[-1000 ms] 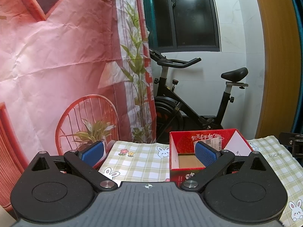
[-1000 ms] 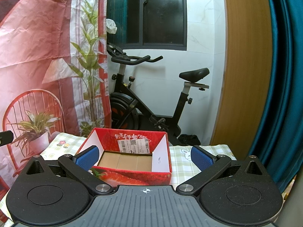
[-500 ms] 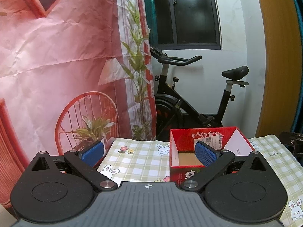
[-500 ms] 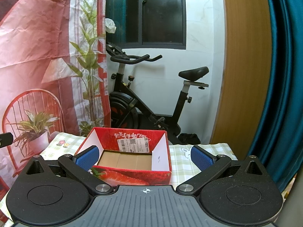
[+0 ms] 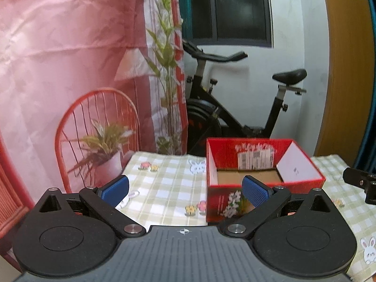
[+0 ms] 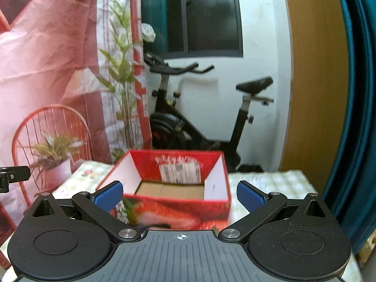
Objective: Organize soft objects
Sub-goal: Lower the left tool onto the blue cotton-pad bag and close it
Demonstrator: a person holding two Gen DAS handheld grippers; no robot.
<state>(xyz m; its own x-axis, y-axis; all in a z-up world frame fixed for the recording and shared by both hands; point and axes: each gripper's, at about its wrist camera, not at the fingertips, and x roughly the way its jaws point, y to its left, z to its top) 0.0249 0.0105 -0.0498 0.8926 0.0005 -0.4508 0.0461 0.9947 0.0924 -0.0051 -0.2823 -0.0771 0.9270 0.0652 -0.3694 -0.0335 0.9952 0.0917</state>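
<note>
While both grippers' fingers gape empty, the red box sits on the desk just ahead; its floor looks bare, part hidden by the near wall.

White wall ahead, dark window high up, ceiling light reflected in glass. Black exercise bike parked against wall under window. Pink-red printed backdrop hangs left, showing red chair and potted plants. Wooden panel right, teal curtain beside it. Green-checked tablecloth with bunny print covers table.
</note>
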